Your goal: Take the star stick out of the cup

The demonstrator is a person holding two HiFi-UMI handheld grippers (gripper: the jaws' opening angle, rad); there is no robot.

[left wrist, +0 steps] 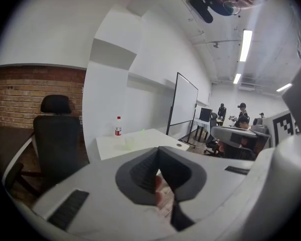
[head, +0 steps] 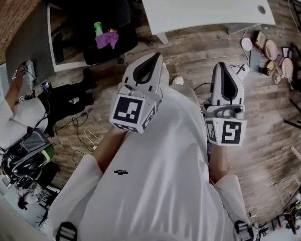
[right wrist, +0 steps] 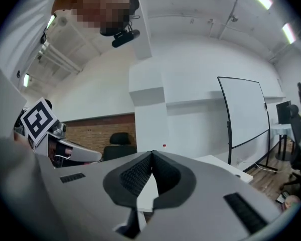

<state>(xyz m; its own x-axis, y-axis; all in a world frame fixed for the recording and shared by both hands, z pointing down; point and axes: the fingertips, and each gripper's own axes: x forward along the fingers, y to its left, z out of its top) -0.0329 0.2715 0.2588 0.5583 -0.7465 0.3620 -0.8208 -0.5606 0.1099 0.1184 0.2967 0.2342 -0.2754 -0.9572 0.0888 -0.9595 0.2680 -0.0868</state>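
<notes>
Left claw (left wrist: 158,149) shut, empty; whiteboard (left wrist: 183,102) shows only in gripper views.

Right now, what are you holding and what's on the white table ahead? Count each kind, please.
Grippers: 2, the left gripper and right gripper, fingers shut, empty
Bottle: 1
Pale cup: 1
Total: 4

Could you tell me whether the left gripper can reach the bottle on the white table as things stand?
Probably not yet: the left gripper, jaws together, sits well short of the bottle at the far edge of the white table. Nothing seems to block the way; stepping closer should do.
</notes>
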